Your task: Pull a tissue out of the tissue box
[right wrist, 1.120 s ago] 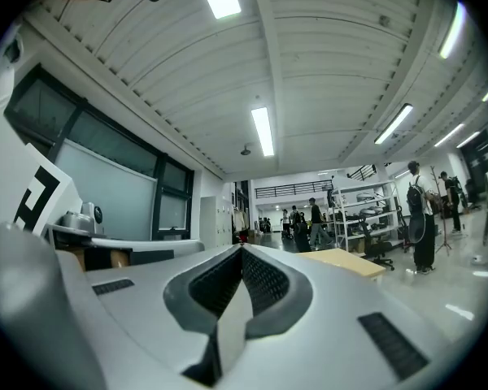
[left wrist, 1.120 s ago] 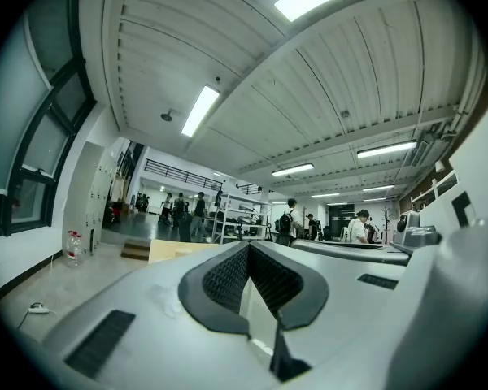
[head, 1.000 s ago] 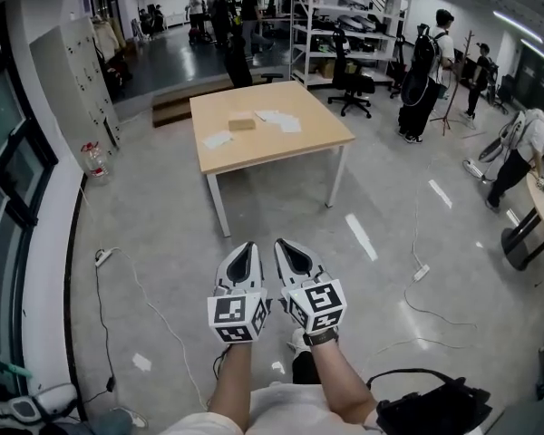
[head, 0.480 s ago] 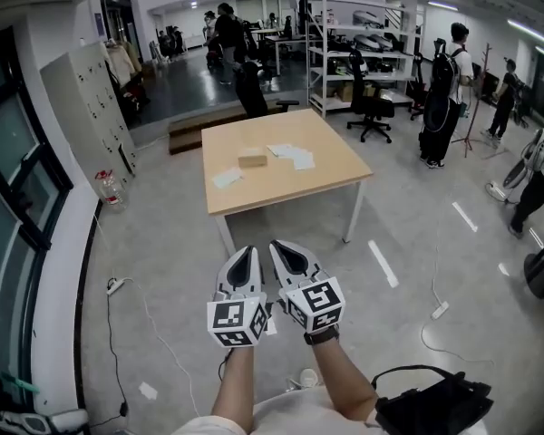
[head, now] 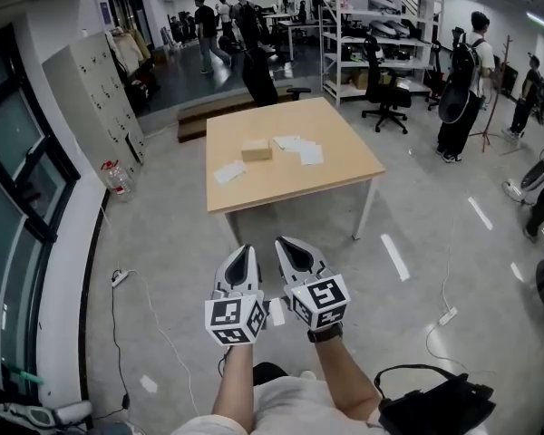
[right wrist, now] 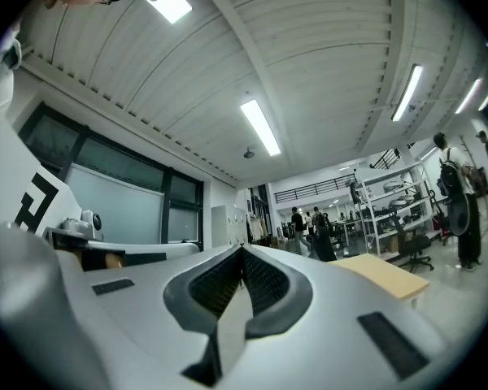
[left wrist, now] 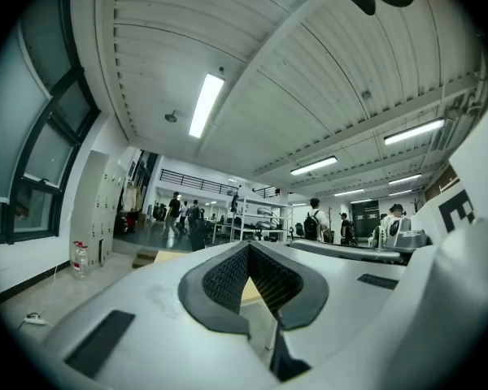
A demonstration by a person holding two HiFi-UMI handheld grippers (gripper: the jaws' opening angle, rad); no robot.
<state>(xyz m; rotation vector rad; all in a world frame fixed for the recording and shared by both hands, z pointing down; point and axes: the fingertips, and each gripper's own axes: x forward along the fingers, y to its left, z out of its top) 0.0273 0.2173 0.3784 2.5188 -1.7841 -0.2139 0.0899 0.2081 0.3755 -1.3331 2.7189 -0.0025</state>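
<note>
1. Surface: a light wooden counter (head: 344,166) on white legs stands on the grey floor (head: 163,243), well ahead of the person.
2. Task item: the tissue box (head: 256,149), tan in colour, lies on the counter top, left of centre. Loose white sheets (head: 299,148) lie just beside it on the right, and a single sheet (head: 228,172) lies to its near left.
3. Room: grey lockers (head: 95,98) and dark-framed windows (head: 9,198) line the left wall, with a bottle (head: 120,179) on the floor at the foot of the lockers. Beyond the counter are metal shelving (head: 381,43) and an office chair (head: 385,98). A person (head: 462,89) stands at the right.
4. Edges and clearance: the counter's near edge faces the person, with open floor before it and along both sides. A power strip (head: 118,277) with its cable lies on the floor at the left. A black bag (head: 431,406) sits at the lower right.
5. Grippers: the left hand-held gripper (head: 240,263) and the right hand-held gripper (head: 290,254) are held side by side, well apart from the counter. Both are clenched, tips meeting, with nothing between them.
</note>
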